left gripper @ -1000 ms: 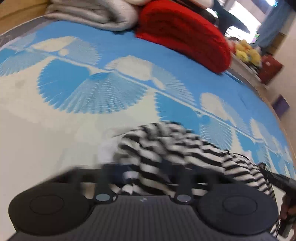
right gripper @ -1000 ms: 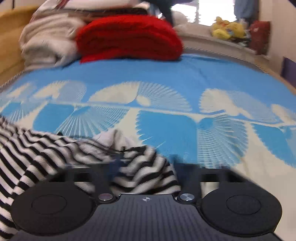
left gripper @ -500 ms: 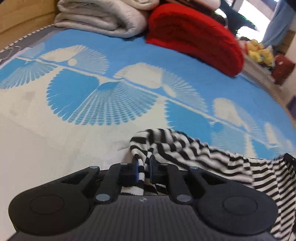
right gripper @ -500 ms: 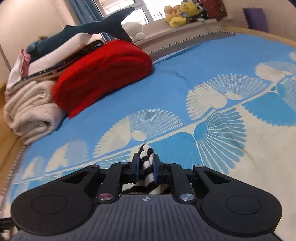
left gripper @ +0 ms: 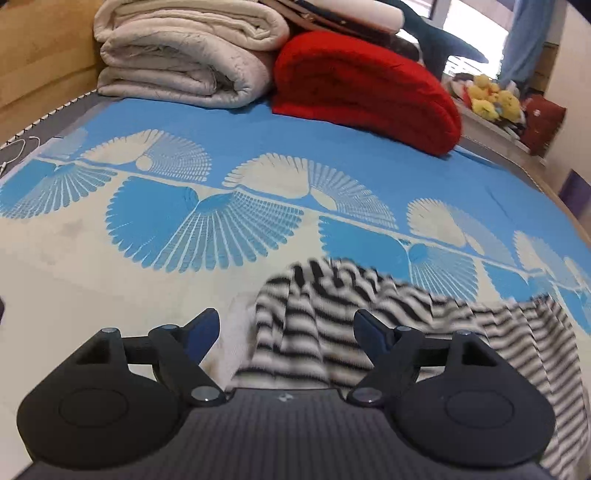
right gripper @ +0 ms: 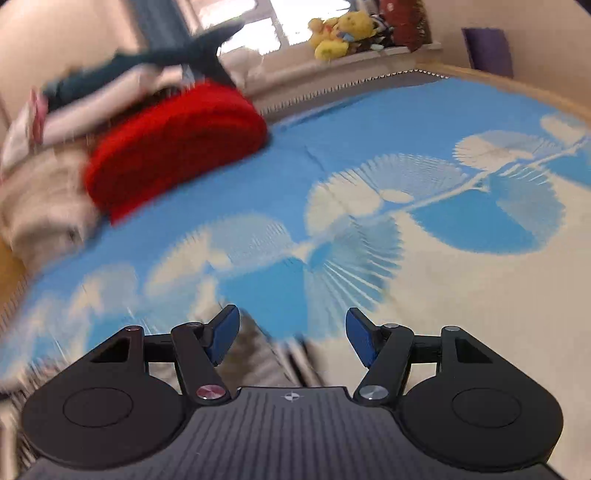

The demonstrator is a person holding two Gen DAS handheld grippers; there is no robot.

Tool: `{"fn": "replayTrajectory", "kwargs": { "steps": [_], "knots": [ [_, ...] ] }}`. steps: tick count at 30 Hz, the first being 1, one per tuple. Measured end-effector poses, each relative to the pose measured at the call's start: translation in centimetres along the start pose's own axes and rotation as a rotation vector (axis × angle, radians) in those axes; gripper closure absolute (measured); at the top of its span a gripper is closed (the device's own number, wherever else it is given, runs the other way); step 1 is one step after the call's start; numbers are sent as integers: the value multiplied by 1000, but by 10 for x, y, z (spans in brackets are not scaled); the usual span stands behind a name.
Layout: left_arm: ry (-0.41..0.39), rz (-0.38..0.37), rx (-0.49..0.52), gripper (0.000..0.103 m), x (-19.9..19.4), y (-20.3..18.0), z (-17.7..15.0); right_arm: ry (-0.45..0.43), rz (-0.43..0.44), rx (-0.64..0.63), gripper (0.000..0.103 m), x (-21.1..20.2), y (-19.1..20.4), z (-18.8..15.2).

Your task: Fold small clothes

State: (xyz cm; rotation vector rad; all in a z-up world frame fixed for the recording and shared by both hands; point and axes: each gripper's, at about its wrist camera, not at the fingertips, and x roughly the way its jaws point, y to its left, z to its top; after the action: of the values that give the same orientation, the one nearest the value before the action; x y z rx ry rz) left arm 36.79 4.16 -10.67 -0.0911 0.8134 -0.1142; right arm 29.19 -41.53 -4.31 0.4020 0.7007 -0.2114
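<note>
Nearest, the left gripper (left gripper: pixel 286 326) is opening, its jaws spread wide with the black-and-white striped garment (left gripper: pixel 369 314) lying blurred in the gap and running off to the right, neither pad pressing on it. The right gripper (right gripper: pixel 291 334) is opening too, jaws well apart, with only a smeared grey-striped piece of the garment low between them, loose on the blue-and-cream bedspread (right gripper: pixel 461 280). Farther off, at the far edge of the bed, a folded red blanket (left gripper: pixel 362 92) sits just right of folded cream bedding (left gripper: pixel 184 59), with yellow plush toys (right gripper: pixel 340 33) beyond by the window.
</note>
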Motion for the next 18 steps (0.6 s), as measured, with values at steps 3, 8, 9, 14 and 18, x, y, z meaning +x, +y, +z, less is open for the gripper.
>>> {"fn": "replayTrajectory", "kwargs": {
  "steps": [3,8,9,14,18],
  "knots": [
    [48,-11,18,19,-23,6,-19,84,-48,-111,37,-17,0,-26],
    [114,-1,64,19,-61,14,-46,141,-110,-253,28,-35,1,-81],
    [136,-14,50,19,-66,17,-55,145,-123,-280,28,-33,2,-89],
    [248,-48,-6,34,-53,28,-103,199,-63,-210,94,-31,-4,-98],
    [219,-57,13,92,-55,29,-108,134,-58,-157,99,-54,-4,-95]
  ]
}}
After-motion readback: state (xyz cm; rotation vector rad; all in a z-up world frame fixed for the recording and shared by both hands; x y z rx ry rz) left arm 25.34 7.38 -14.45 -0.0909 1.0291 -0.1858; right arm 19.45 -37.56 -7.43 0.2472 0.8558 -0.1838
